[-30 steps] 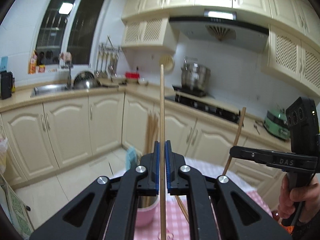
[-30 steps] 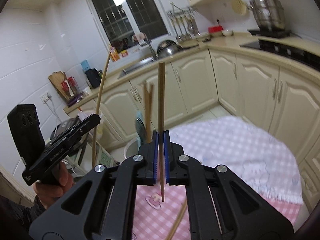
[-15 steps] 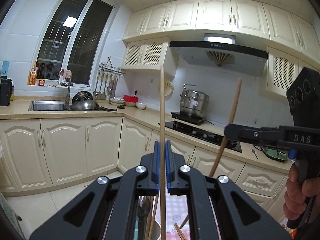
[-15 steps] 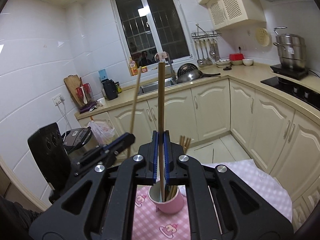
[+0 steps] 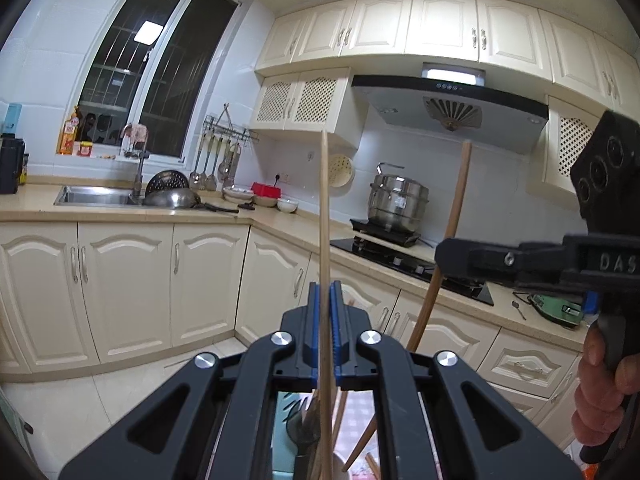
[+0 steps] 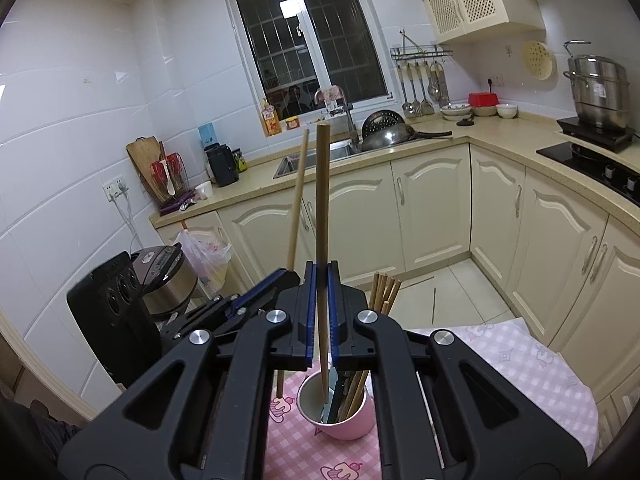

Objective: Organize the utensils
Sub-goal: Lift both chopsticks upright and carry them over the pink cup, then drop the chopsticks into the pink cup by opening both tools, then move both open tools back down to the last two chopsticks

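Wooden chopsticks are the load: each gripper is clenched on one, held roughly upright. The right gripper pinches its chopstick partway up the shaft, and the lower end already dips inside the pink cup, at about 9 o'clock within the rim. The left gripper clamps a paler chopstick; in the right wrist view that stick hangs with its lower end outside the cup, just off the rim at 9 o'clock.

By my reading the step in hand is dropping both sticks into the cup. The right one seems ready: it needs only a short lowering and then slack jaws. The left one first has to travel toward 3 o'clock in the right wrist view to clear the rim before it goes down.

Room is tight. The cup is already crowded on its 3 o'clock side with other chopsticks and a dark-handled utensil, so the open part of the mouth is toward 9 o'clock, where both sticks are aimed. The two grippers stand close together, so one should release and pull back first. The cup stands on a pink checked tablecloth, away from the table edge at 3 o'clock
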A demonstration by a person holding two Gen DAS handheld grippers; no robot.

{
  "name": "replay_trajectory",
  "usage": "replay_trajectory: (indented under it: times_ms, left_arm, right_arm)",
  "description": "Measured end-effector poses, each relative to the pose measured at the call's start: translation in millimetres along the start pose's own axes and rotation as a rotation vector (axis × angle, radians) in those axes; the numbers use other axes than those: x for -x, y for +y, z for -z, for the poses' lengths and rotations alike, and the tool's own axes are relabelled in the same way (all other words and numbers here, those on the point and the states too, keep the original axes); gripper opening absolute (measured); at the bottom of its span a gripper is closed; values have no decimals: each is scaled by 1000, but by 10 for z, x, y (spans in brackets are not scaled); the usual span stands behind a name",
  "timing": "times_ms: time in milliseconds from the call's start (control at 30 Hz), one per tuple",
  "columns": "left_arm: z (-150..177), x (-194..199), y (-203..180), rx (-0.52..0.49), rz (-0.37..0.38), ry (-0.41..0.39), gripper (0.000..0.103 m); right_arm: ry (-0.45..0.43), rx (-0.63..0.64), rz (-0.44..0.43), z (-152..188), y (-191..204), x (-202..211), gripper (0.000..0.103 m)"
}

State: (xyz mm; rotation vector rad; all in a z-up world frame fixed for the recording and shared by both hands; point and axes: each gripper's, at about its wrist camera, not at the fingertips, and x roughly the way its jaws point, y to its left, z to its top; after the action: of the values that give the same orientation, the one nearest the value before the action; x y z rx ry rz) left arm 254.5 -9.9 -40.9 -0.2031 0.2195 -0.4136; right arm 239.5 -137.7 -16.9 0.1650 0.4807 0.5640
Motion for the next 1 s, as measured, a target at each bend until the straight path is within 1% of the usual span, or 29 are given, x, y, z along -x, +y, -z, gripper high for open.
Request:
replay_trajectory:
  times_ms: [233,367,400,433,467,500,533,567,633,667,733,767,800,833,900,1000]
  left_arm:
    - [265,-177,134,20,-7,52,5]
    - [354,-214,188,13,-22,59,6]
    - [372,-230,210,12,-21,75,8]
    - [381,-244,215,11,-24,89,19]
    - [392,-237,223,10,-30,99,30]
    - [399,-206,240,12,-34,96,49]
    - [397,-166,249,14,-36,84,57]
    - [392,-117,255,12,-40,75,60]
    - [373,-45,258,6,-49,77,76]
    - [361,-14,261,6,-54,77,78]
    - [332,79,248,3,-56,75,81]
    - [317,112,234,0,-58,83,83]
    - [298,148,213,-5,-62,100,88]
    - [287,177,193,-9,-61,110,91]
    - [268,268,150,-18,-55,113,92]
    - [260,378,68,-41,-69,119,92]
  right_arm:
    - [44,-10,0,73,-44,-232,6]
    - [65,-16,-1,122,-61,-314,6]
    - [73,-24,-4,136,-88,-328,7]
    - [80,-32,-9,147,-114,-334,9]
    - [91,-49,-14,167,-146,-341,12]
    - [95,-65,-14,186,-175,-336,39]
    - [92,-82,-4,207,-217,-307,79]
    - [76,-88,13,227,-242,-257,86]
    - [51,-95,33,253,-286,-165,86]
    - [44,-115,35,266,-338,-110,86]
    - [30,-150,51,289,-423,-23,96]
    - [22,-166,72,308,-474,39,97]
    - [17,-176,89,327,-508,84,97]
    - [14,-188,104,350,-549,130,97]
    - [16,-214,133,404,-647,229,97]
    - [21,-232,160,483,-725,322,97]
